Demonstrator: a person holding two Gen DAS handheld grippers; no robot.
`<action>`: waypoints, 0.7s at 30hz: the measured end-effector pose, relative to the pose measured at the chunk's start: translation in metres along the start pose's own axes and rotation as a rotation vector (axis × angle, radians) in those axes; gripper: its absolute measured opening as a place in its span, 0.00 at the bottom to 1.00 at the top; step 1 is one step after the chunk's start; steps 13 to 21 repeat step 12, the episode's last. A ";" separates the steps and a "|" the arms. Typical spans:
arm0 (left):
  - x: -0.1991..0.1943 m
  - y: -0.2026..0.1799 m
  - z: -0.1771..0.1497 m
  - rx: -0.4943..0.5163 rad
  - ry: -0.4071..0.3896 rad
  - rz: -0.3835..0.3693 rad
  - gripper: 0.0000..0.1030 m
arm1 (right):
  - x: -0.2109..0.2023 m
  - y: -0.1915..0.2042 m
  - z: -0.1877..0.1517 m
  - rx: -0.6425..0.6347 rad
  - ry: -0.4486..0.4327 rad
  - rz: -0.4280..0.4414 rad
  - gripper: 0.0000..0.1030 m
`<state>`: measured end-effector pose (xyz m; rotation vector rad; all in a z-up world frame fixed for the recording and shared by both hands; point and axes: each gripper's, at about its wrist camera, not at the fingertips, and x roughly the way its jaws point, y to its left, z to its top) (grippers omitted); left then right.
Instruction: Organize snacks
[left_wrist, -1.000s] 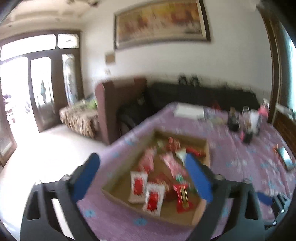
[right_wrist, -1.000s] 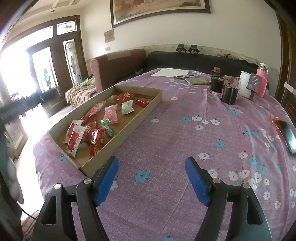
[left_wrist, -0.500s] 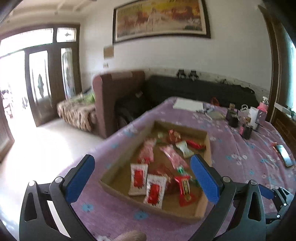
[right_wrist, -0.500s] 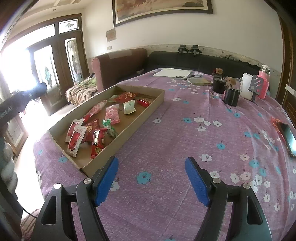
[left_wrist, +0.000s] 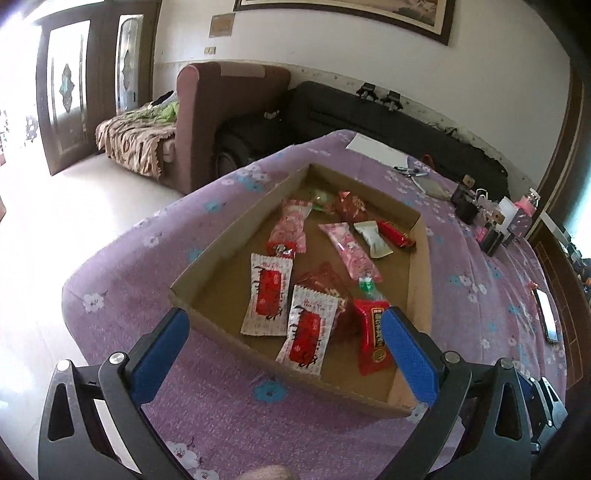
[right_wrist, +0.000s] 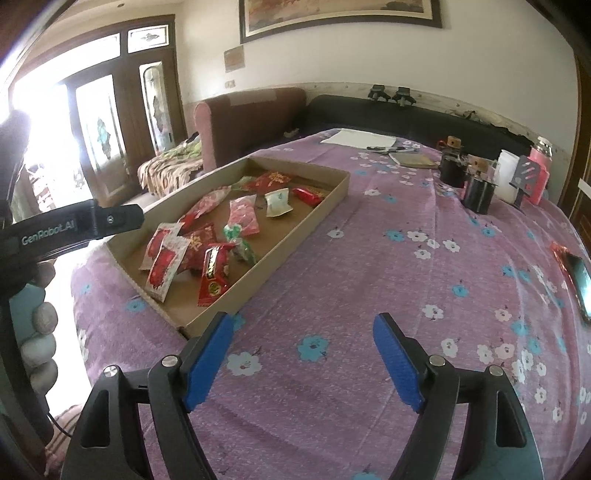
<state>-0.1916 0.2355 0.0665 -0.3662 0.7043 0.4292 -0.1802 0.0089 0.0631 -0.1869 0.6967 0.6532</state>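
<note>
A shallow cardboard tray (left_wrist: 419, 280) lies on the purple flowered tablecloth and holds several wrapped snacks: two white-and-red packets (left_wrist: 269, 293), pink packets (left_wrist: 349, 251), a red bar (left_wrist: 373, 336) and a white packet (left_wrist: 373, 238). My left gripper (left_wrist: 286, 350) is open and empty, hovering over the tray's near edge. My right gripper (right_wrist: 303, 354) is open and empty above the cloth, right of the tray (right_wrist: 306, 225). The left gripper's body shows in the right wrist view (right_wrist: 74, 225).
Black cups and jars (right_wrist: 476, 188), a white container and a pink bottle (right_wrist: 539, 173) stand at the far right. A phone (right_wrist: 581, 280) lies at the right edge. Paper and pens (right_wrist: 358, 140) lie at the back. A sofa stands beyond the table.
My left gripper has moved closer to the tray and tilted down over its near edge. My right gripper has stayed almost still.
</note>
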 end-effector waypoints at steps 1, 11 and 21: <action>0.002 0.000 -0.001 -0.001 0.008 0.002 1.00 | 0.001 0.001 0.000 -0.001 0.003 0.000 0.78; 0.004 0.001 -0.003 0.002 0.032 0.009 1.00 | 0.006 0.005 0.003 -0.011 0.017 0.009 0.78; 0.003 0.000 -0.003 0.004 0.030 0.013 1.00 | 0.006 0.005 0.003 -0.008 0.017 0.011 0.78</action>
